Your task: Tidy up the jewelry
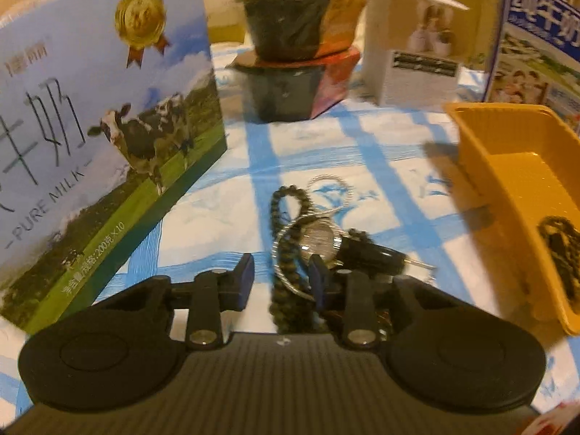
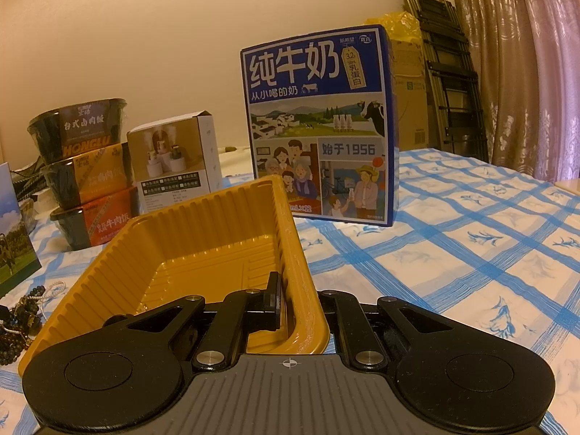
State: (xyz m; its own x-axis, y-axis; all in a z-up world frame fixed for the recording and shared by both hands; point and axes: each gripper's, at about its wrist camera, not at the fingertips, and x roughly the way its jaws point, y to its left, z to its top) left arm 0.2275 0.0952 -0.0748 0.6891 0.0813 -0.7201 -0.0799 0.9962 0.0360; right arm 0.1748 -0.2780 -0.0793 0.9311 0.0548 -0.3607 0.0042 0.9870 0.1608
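Left tongs [image 1: 281, 275] sitting apart over limp, light, tangle-prone dark beaded bracelet [image 1: 286, 253]; best pinching one strand. Right tongs [image 2: 290, 304] clamping thin, flexy yellow plastic tray [image 2: 203, 232] wall.

Left wrist camera is looking steeply down, close over the jewelry pile [image 1: 308, 232] on the checked tablecloth [image 1: 380, 152]. Right wrist camera is looking nearly level, close behind the yellow tray [image 2: 203, 239]. Both are sharing tray, stacked bowls [image 2: 87, 174], blue milk carton [image 2: 319, 127].

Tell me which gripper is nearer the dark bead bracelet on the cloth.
Left. The left gripper straddles the dark bead bracelet. The right gripper is off at the yellow tray, clamped on its wall.
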